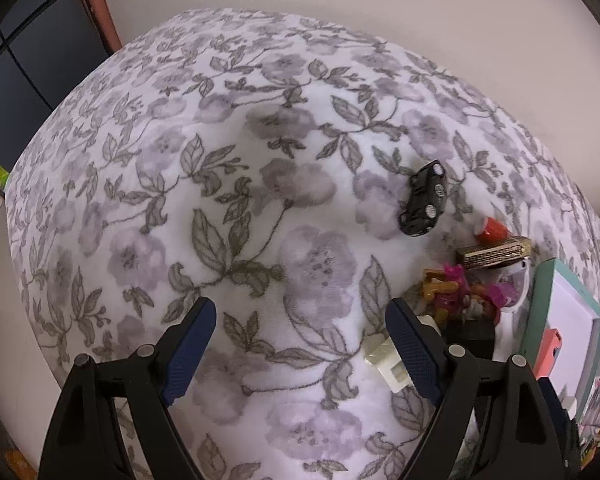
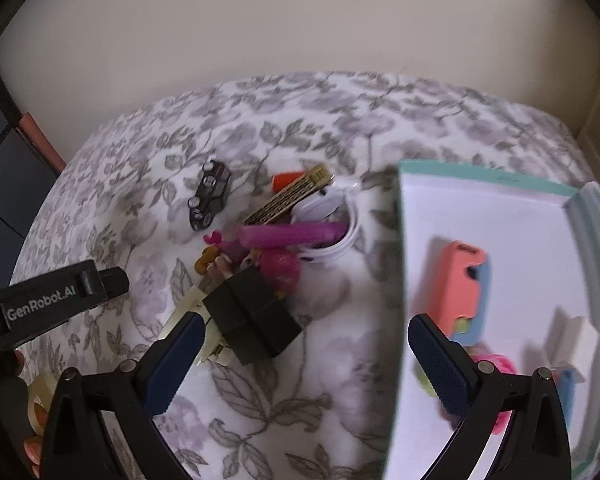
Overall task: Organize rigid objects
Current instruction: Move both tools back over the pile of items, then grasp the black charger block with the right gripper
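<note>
A pile of small objects lies on the flowered blanket [image 2: 320, 360]: a black toy car [image 2: 210, 194], a gold patterned bar [image 2: 290, 200], an orange-red piece [image 2: 286, 180], a magenta tube [image 2: 292, 234], a black cube [image 2: 252, 316] and a cream plastic part [image 2: 188, 304]. A teal-rimmed white box [image 2: 500, 240] at right holds a coral phone case [image 2: 462, 280]. My right gripper [image 2: 304, 340] is open, beside the cube, over the box edge. My left gripper [image 1: 300, 336] is open and empty over bare blanket; the car [image 1: 424, 204] is far right of it.
A white ring-shaped container [image 2: 340, 220] lies among the pile. Pink and blue items [image 2: 496, 364] sit in the box's near part. The left gripper's body [image 2: 52, 300] shows at left in the right wrist view. A cream wall stands behind the bed.
</note>
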